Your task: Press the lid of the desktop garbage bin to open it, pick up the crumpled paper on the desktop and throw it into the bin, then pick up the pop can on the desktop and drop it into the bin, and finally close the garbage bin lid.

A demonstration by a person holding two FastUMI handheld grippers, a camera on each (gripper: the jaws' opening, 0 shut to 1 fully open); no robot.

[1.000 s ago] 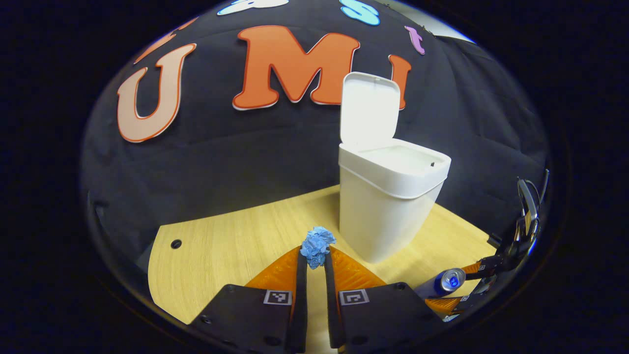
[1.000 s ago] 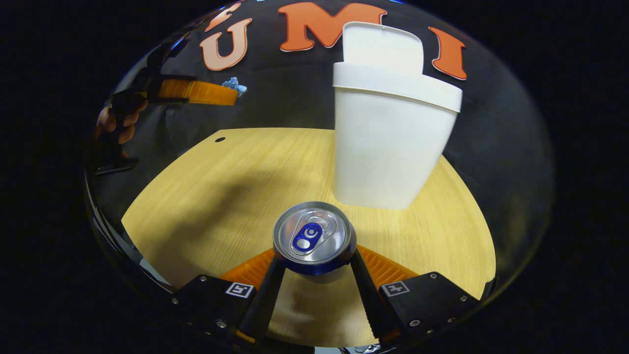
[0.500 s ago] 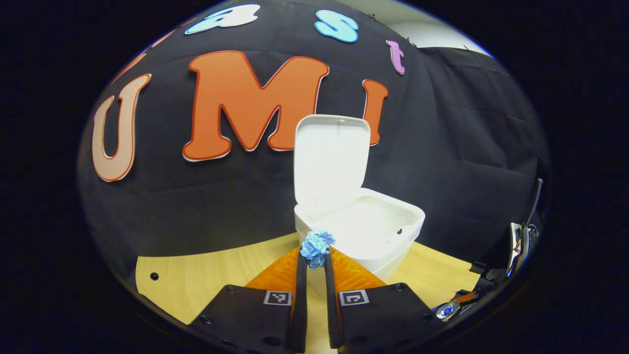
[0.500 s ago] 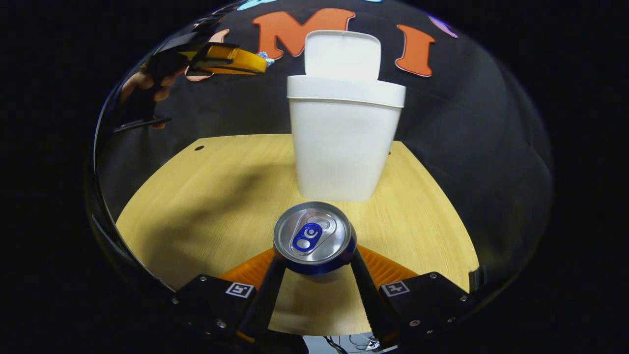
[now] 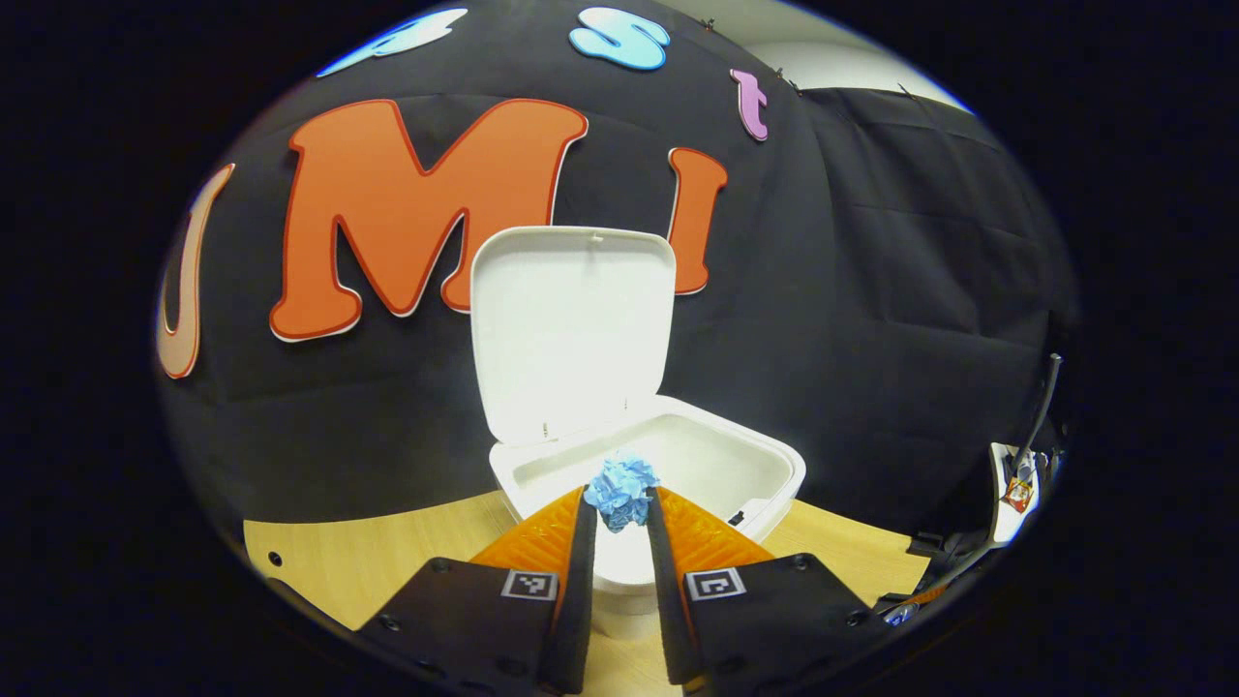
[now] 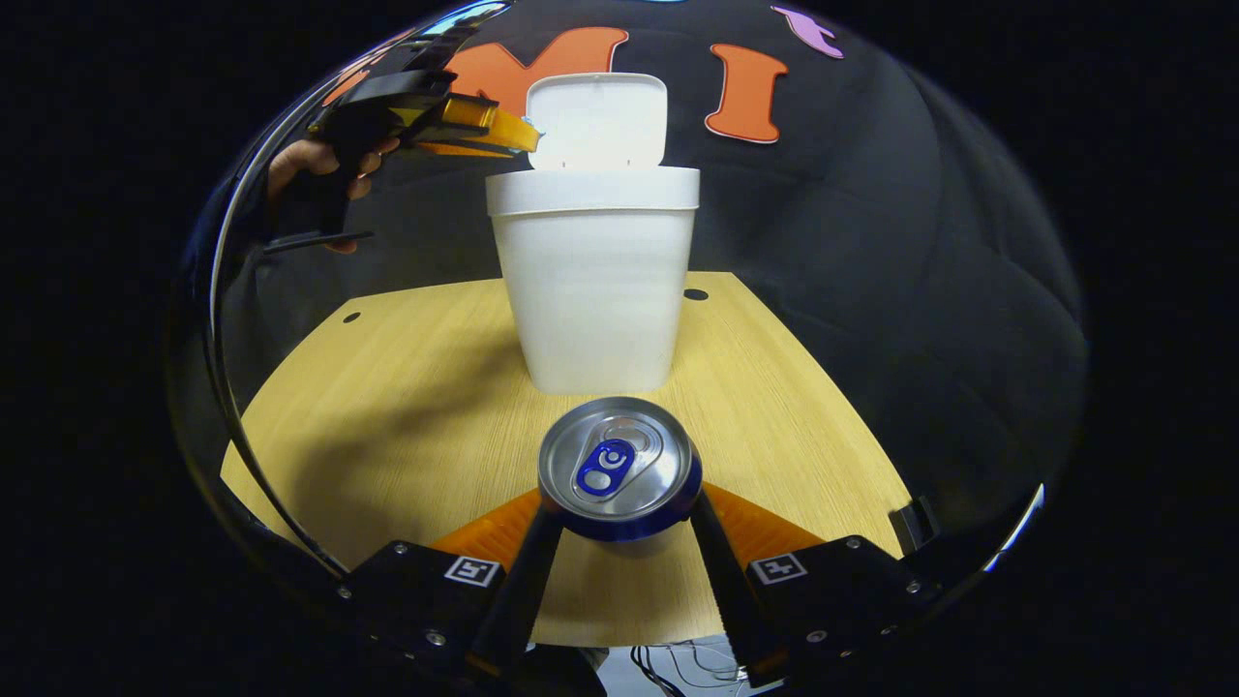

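Note:
The white bin (image 5: pixel 765 474) stands on the wooden desktop with its lid (image 5: pixel 571 329) raised upright. My left gripper (image 5: pixel 619 513) is shut on the crumpled blue paper (image 5: pixel 619 489), which hangs just over the bin's near rim. In the right gripper view the same bin (image 6: pixel 592 281) and its lid (image 6: pixel 597 121) are straight ahead, and the left gripper (image 6: pixel 528 140), held by a hand (image 6: pixel 319 165), reaches the bin's top left edge. My right gripper (image 6: pixel 619 528) is shut on the pop can (image 6: pixel 618 469), held above the desktop in front of the bin.
The wooden desktop (image 6: pixel 387 387) has small round holes (image 6: pixel 695 294) beside the bin. Its curved front edge lies close under the can. Black cloth walls rise behind and to both sides of the bin. Cables (image 6: pixel 668 668) hang below the table edge.
My left gripper has risen and moved forward with the paper, from beside the bin to over its open rim. The right gripper, still holding the can, has swung so the bin is centred.

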